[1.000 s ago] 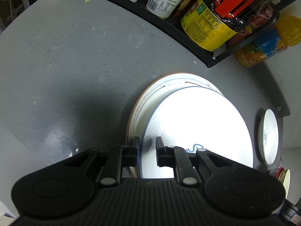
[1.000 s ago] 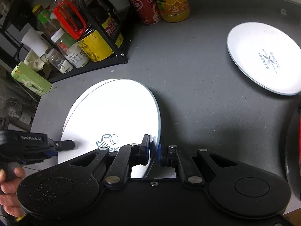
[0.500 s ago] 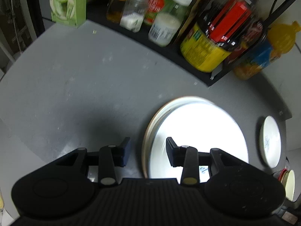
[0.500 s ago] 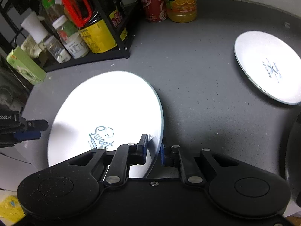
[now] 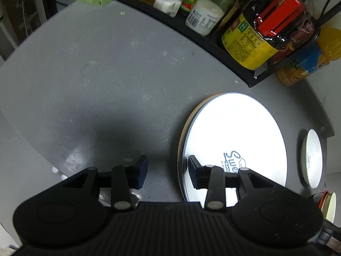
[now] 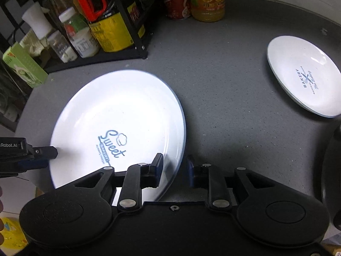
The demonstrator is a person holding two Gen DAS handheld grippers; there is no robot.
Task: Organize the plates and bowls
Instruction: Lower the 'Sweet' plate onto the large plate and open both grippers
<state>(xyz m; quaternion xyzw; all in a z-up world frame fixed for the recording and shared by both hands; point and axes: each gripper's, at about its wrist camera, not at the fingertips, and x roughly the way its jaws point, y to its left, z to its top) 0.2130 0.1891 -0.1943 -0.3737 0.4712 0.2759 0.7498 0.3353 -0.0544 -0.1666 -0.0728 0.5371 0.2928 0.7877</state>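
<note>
1. The big plate with the word "Sweet" on it lies flat on the grey counter, near the black rack of jars.
2. In the left view, a brown rim peeks out under the big plate. It seems to sit on top of another plate, so the stack looks made.
3. The left gripper is wide open and holds nothing. One finger is over the bare counter and the other is over the plate's edge.
4. The right gripper is open too. The plate's near edge sits between its fingers, but I cannot tell if either one touches it.
5. The step now, I think, is to let go and pull back. To do it well, keep both grippers open and lift them straight up and back, so no finger drags the rim.
6. Go slow. A bump could slide the top plate off the one below.
7. A small plate with "Bakery" on it sits well apart, off to the right. It is likely next.
8. To get it, come in low at its edge, with one finger under the rim and one on top.
</note>
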